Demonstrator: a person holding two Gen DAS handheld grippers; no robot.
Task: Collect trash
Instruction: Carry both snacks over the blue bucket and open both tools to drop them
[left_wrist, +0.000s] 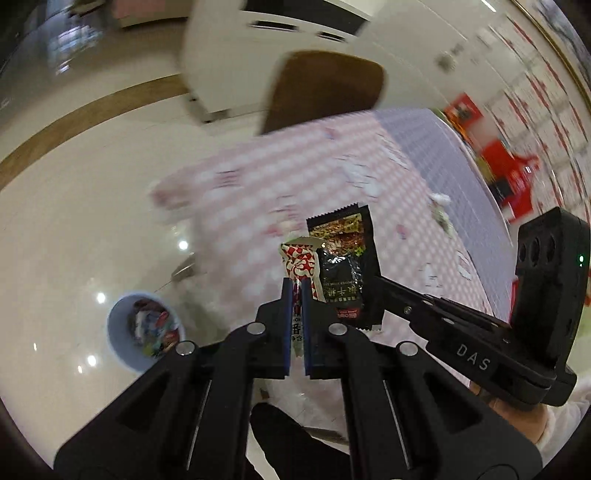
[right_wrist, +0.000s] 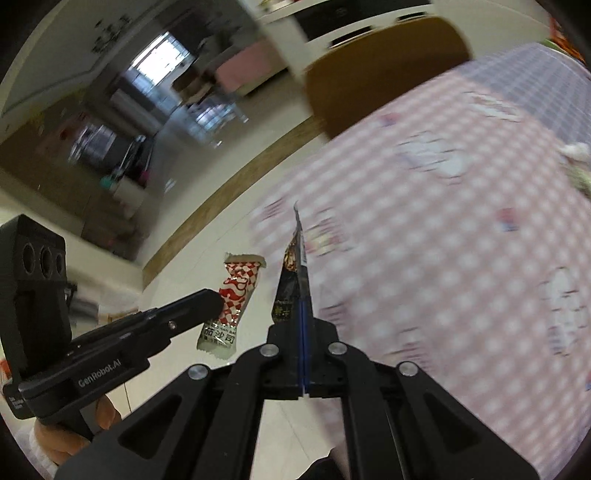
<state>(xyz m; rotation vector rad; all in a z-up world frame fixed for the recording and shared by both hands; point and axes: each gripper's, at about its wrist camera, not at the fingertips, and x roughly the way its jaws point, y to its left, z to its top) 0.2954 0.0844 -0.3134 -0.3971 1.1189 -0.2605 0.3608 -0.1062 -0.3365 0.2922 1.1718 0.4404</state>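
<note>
My left gripper (left_wrist: 296, 291) is shut on a red-and-white checked sachet (left_wrist: 300, 264), held in the air off the table's edge. My right gripper (right_wrist: 303, 306) is shut on a black snack wrapper (right_wrist: 291, 273), seen edge-on. In the left wrist view the black wrapper (left_wrist: 345, 266) hangs just right of the sachet, with the right gripper (left_wrist: 376, 280) behind it. In the right wrist view the sachet (right_wrist: 234, 295) sits left of the wrapper in the left gripper (right_wrist: 218, 301). A light blue bin (left_wrist: 142, 332) holding several wrappers stands on the floor lower left.
A table with a pink checked cloth (left_wrist: 295, 184) carries scattered scraps of paper (left_wrist: 358, 173) and a crumpled piece (left_wrist: 441, 210). A brown chair (left_wrist: 325, 88) stands at its far side. The glossy white floor (left_wrist: 92, 221) lies to the left.
</note>
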